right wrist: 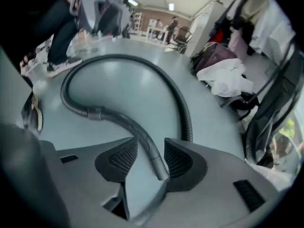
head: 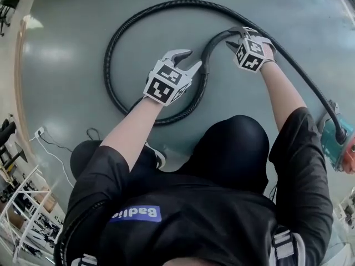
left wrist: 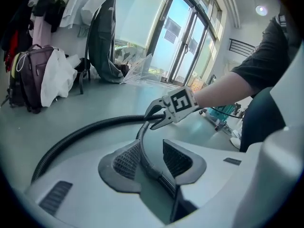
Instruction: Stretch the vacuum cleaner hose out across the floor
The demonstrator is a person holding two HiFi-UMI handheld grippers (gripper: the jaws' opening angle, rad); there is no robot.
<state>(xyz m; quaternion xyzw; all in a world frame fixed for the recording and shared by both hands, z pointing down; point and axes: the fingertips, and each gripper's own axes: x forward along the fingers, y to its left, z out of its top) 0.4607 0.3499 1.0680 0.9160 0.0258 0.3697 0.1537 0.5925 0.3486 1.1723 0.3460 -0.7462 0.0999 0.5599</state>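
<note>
The black ribbed vacuum hose (head: 111, 43) lies in a big loop on the grey floor, and its smooth curved end tube (head: 213, 40) sits inside the loop. My left gripper (head: 193, 60) straddles the hose near that tube. In the left gripper view the hose (left wrist: 145, 163) runs between the open pads (left wrist: 124, 161) with a gap on each side. My right gripper (head: 233, 37) is at the tube's tip. In the right gripper view the tube (right wrist: 152, 156) lies between the open jaws of the right gripper (right wrist: 148, 161), close to the right pad (right wrist: 176, 159).
The teal and red vacuum cleaner body (head: 339, 143) sits at the right edge, where the hose ends. A white cable with a plug (head: 47, 143) lies at the left, by a white rack (head: 22, 215). Bags and clothes (left wrist: 42, 75) stand by the glass doors (left wrist: 180, 37).
</note>
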